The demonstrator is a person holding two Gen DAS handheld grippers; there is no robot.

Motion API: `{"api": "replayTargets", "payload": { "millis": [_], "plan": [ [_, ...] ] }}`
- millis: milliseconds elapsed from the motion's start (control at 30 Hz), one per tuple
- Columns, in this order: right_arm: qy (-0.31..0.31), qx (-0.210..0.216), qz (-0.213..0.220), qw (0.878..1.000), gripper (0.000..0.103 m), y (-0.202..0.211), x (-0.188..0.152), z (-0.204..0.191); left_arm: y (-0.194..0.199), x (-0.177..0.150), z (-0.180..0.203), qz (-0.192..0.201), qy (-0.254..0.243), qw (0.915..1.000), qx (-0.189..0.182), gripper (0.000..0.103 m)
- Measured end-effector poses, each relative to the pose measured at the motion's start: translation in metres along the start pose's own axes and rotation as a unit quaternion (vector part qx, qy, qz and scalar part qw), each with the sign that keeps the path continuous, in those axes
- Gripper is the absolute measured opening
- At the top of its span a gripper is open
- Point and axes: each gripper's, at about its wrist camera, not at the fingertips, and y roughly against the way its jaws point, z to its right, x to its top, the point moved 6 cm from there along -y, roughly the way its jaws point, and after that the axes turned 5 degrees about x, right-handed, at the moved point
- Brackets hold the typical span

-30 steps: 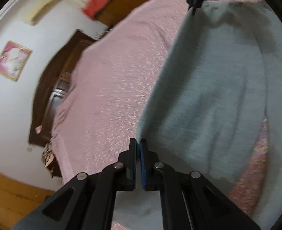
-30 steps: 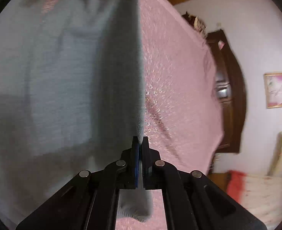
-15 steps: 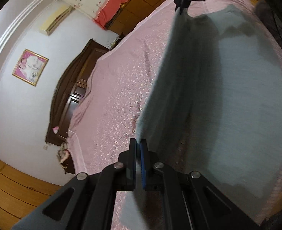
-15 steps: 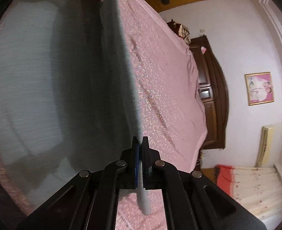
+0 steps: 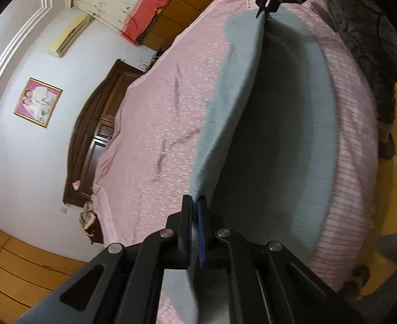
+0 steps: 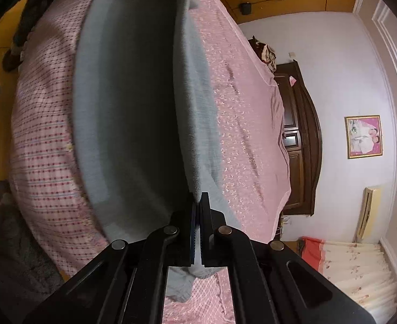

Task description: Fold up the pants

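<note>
The grey pants (image 5: 284,140), soft and plain, hang as a taut sheet stretched between the left gripper (image 5: 194,202) and the right gripper (image 6: 197,199), each clamped on an upper edge, the cloth drooping away below them.

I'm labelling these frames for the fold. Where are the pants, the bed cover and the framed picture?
pants (image 5: 233,102): left wrist view, lit face of the lifted grey fold.
bed cover (image 5: 157,124): left wrist view, bare pink stretch beside the pants.
framed picture (image 6: 363,136): right wrist view, middle of the frame on the wall.
</note>
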Motion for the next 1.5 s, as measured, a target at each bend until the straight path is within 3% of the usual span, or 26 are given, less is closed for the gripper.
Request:
{"api": "replayTargets", "payload": {
  "millis": [133, 467, 867, 1367, 1500],
  "plan": [
    [-0.004, 0.002, 0.000, 1.000, 0.003, 0.012, -0.004, -0.019, 0.009, -0.002, 0.018, -0.004, 0.003, 0.9999, -0.010, 0.004],
    [0.053, 0.000, -0.010, 0.999, 0.003, -0.001, -0.002, -0.059, 0.018, -0.022, 0.086, -0.022, -0.028, 0.9988, -0.034, 0.004],
    [0.079, -0.004, -0.012, 0.997, 0.003, 0.010, -0.015, -0.097, 0.034, -0.033, 0.127, -0.025, -0.041, 0.9968, -0.065, 0.003],
    [0.095, 0.015, -0.011, 0.995, 0.003, 0.004, -0.024, -0.118, 0.027, -0.041, 0.133, -0.040, -0.047, 0.9938, -0.092, 0.002],
    [0.122, 0.001, -0.013, 0.993, 0.004, -0.005, -0.023, -0.125, 0.016, -0.042, 0.138, -0.041, -0.049, 0.9933, -0.096, 0.002]
  ]
}}
